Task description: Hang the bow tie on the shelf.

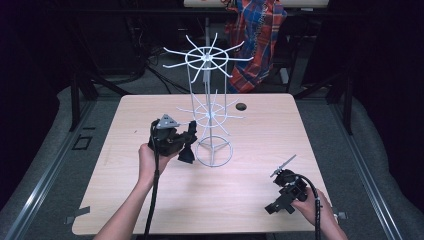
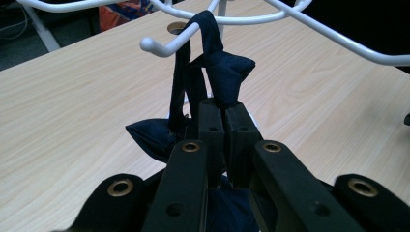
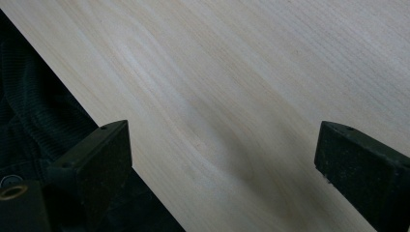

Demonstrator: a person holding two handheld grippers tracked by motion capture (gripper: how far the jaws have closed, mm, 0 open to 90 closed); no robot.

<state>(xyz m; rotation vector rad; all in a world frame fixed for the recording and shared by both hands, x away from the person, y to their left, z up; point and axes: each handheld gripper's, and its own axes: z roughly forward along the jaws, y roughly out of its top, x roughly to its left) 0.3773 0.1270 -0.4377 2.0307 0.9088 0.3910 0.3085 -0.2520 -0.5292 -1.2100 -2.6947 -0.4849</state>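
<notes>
A white wire rack (image 1: 207, 59) with two tiers of hooked arms stands at the table's middle. A dark navy cloth piece with a strap (image 2: 212, 72) hangs with its strap looped over one lower hook (image 2: 162, 44). My left gripper (image 2: 223, 108) is shut on this cloth just below the hook. In the high view the left gripper (image 1: 190, 134) sits just left of the rack's pole, the cloth (image 1: 187, 152) dangling under it. My right gripper (image 1: 274, 206) is low at the front right of the table. In its own view the right gripper (image 3: 222, 159) stands open over bare wood, with nothing between its jaws.
The rack's ring base (image 1: 214, 152) rests on the wooden table (image 1: 260, 135). A round cable hole (image 1: 241, 106) lies behind the rack. A plaid cloth (image 1: 256, 35) hangs beyond the far edge. Dark clothing (image 3: 34, 125) shows past the table's front edge.
</notes>
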